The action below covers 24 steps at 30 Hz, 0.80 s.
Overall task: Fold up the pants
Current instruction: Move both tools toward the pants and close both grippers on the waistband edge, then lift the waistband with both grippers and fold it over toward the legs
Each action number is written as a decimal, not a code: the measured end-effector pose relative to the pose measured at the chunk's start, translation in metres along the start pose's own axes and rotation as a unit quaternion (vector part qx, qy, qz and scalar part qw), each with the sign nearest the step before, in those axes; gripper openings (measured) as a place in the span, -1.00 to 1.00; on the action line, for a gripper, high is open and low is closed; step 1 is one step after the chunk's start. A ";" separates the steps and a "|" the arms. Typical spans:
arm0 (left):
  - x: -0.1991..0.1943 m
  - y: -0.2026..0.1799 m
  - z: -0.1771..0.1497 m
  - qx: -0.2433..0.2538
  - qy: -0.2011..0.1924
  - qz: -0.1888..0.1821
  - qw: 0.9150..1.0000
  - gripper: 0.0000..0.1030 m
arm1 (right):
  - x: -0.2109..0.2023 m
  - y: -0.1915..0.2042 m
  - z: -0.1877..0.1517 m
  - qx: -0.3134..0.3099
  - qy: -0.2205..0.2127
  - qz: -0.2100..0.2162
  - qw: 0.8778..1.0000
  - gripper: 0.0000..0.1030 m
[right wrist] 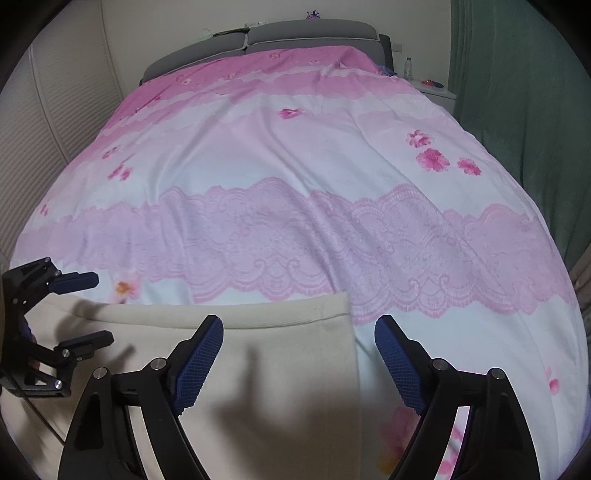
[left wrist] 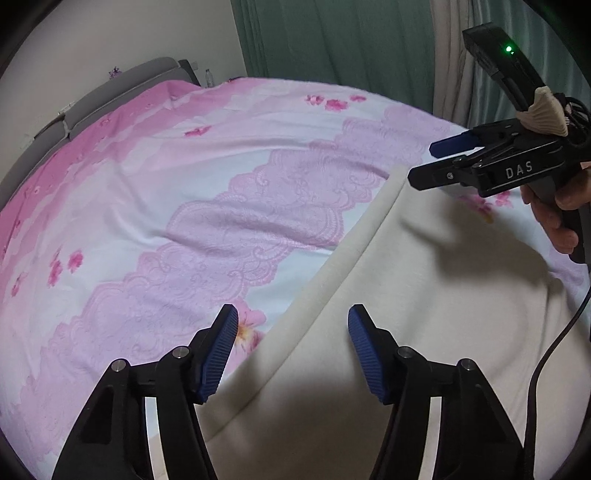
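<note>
Cream pants lie flat on the pink floral bed cover, their waistband edge running diagonally. In the right wrist view the pants fill the lower left, with a straight top edge and a corner at the right. My left gripper is open and empty, hovering above the pants' edge; it also shows at the left of the right wrist view. My right gripper is open and empty above the pants' right corner; it shows in the left wrist view, held by a hand.
The pink bed cover spans the bed, with a grey headboard at the far end. A nightstand with a bottle stands at the far right. Green curtains hang on the right, a louvred wardrobe on the left.
</note>
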<state>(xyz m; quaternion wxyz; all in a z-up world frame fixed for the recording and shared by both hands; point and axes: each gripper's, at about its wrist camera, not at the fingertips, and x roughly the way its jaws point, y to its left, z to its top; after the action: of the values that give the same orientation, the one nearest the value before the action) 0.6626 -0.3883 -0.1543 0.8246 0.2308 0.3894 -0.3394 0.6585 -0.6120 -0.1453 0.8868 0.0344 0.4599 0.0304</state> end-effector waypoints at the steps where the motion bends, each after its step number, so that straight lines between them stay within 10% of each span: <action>1: 0.004 0.000 0.000 -0.001 0.003 -0.002 1.000 0.19 | 0.003 -0.002 0.001 0.002 0.000 0.003 1.000 0.65; 9: 0.032 0.003 0.000 -0.019 0.036 -0.006 0.999 -0.21 | 0.027 -0.019 0.007 0.026 0.027 0.024 0.999 0.34; 18: 0.040 -0.003 -0.004 -0.040 0.043 -0.004 0.998 -0.87 | 0.037 -0.023 -0.002 0.037 0.044 0.044 0.997 -0.72; 24: 0.032 -0.002 -0.006 -0.054 0.030 -0.005 0.998 -0.90 | 0.009 -0.020 -0.005 0.029 0.007 0.047 0.998 -0.80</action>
<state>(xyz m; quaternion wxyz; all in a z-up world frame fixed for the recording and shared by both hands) 0.6735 -0.3976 -0.1840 0.8220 0.1943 0.4326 -0.3152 0.6602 -0.6315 -0.1570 0.8800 0.0817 0.4642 0.0593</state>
